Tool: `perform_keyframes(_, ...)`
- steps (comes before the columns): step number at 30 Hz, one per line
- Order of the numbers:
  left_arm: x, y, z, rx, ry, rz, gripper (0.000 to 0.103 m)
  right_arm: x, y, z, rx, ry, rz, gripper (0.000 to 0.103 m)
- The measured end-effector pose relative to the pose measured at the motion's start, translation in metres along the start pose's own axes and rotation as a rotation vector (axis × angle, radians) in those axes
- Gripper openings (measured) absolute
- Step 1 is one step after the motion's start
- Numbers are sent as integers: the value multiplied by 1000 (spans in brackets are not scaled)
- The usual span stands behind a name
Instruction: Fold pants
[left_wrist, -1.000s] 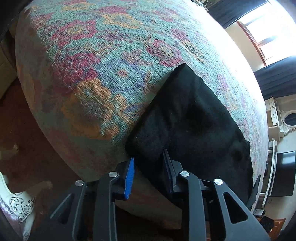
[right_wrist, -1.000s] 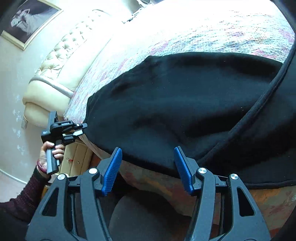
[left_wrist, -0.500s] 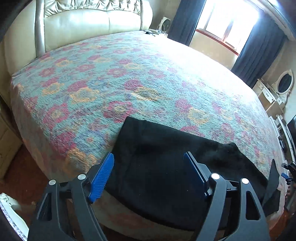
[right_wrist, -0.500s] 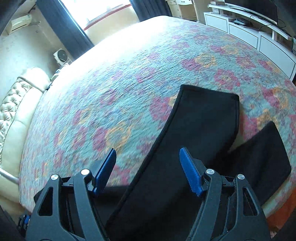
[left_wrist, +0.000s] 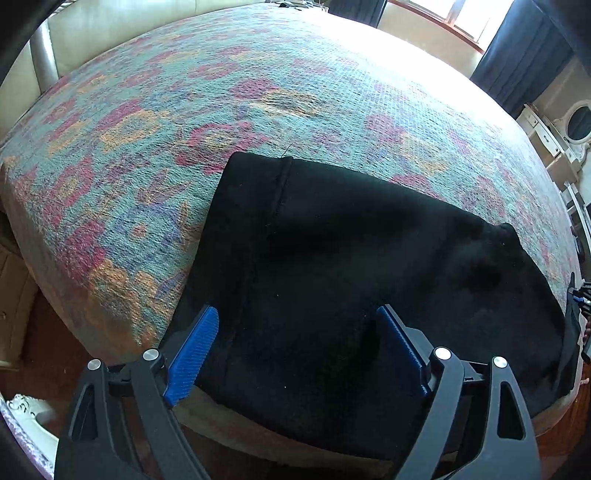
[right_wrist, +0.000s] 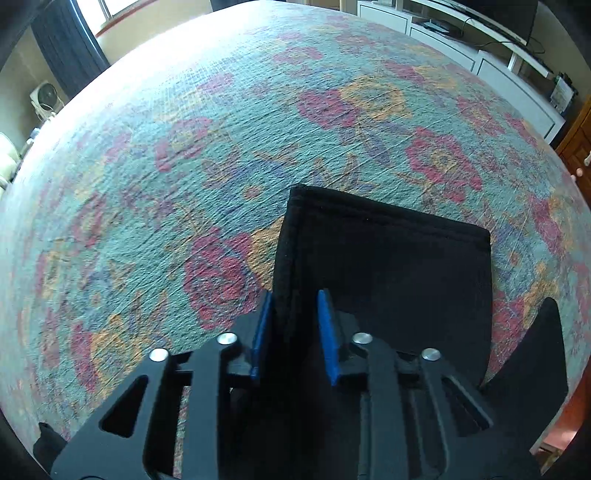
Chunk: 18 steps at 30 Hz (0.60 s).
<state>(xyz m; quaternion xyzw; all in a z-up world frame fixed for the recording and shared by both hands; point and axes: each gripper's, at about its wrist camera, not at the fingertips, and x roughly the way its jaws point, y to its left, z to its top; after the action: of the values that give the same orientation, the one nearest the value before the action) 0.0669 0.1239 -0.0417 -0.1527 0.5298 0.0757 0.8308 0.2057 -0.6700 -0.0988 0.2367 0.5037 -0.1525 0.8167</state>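
Jaws: right gripper (right_wrist: 293, 332) just clamped on black fabric pants (right_wrist: 384, 280); left gripper (left_wrist: 295, 354) spread wide, empty. Risk: one-sided pull skews fold.

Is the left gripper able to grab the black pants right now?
Probably yes. The left gripper stands open right above the black pants near the edge of the bed, with nothing between its blue pads and the cloth. Its jaws have just been opening.

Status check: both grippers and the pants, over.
Left gripper open above the black pants, jaws just widened. Right gripper just closed, shut on the pants' edge. Bedspread around them bare.
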Motion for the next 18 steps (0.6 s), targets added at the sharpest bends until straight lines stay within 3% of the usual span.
perform_keyframes(5,-2,5,0,-24,6,-7,86,-87,-66,-28,89,-171,231,8)
perform_keyframes(9,-2,5,0,-19,5,0,86,-138,-136,-61,160,-275,299,8)
perform_keyframes(12,-2,4,0,-13,4,4,86,-141,-185,-90,240,-252,316,8)
perform_keyframes(18,-1,5,0,-10,5,1,86,-98,-245,-141,442,-139,368,8)
